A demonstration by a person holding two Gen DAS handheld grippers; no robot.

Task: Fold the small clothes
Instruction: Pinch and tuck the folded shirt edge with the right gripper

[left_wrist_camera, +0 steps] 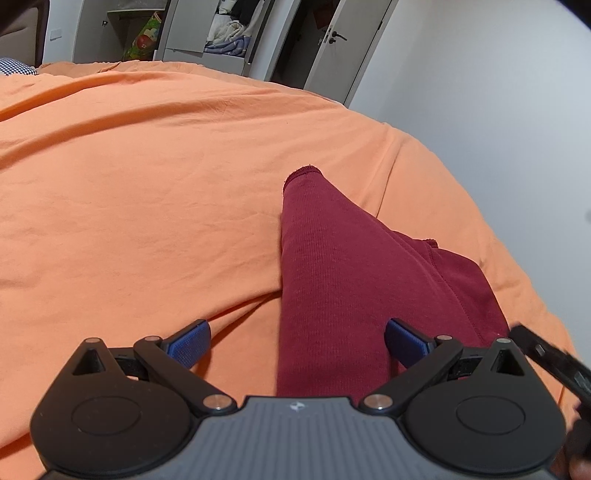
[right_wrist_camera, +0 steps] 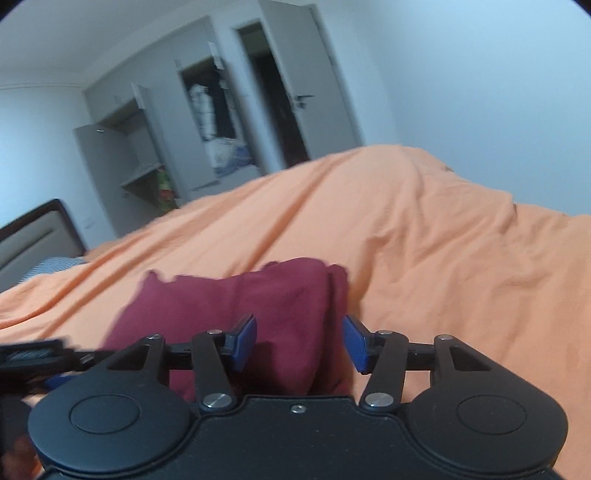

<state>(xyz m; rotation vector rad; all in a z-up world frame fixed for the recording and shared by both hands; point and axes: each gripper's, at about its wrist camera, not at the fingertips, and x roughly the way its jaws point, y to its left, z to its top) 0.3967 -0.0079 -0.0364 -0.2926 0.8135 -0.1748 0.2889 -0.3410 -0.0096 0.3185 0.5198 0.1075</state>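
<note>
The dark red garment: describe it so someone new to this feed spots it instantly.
Start at the orange bedspread filling the left wrist view. Near its right edge, just ahead of the open left hand-held gripper, lies the dark red garment. It is the only ribbed, maroon thing on the plain orange cloth.

Dark red garment (left_wrist_camera: 332,280), folded, on bed

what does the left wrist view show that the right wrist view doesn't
Only the left wrist view shows the maroon garment's hemmed cuff end and stitched seam, and the left gripper open over it.

Only the right wrist view shows the dark headboard, and the right gripper open with the garment's bunched edge between its fingers.

Both show the orange bedsheet, the open wardrobe and the grey door.
</note>
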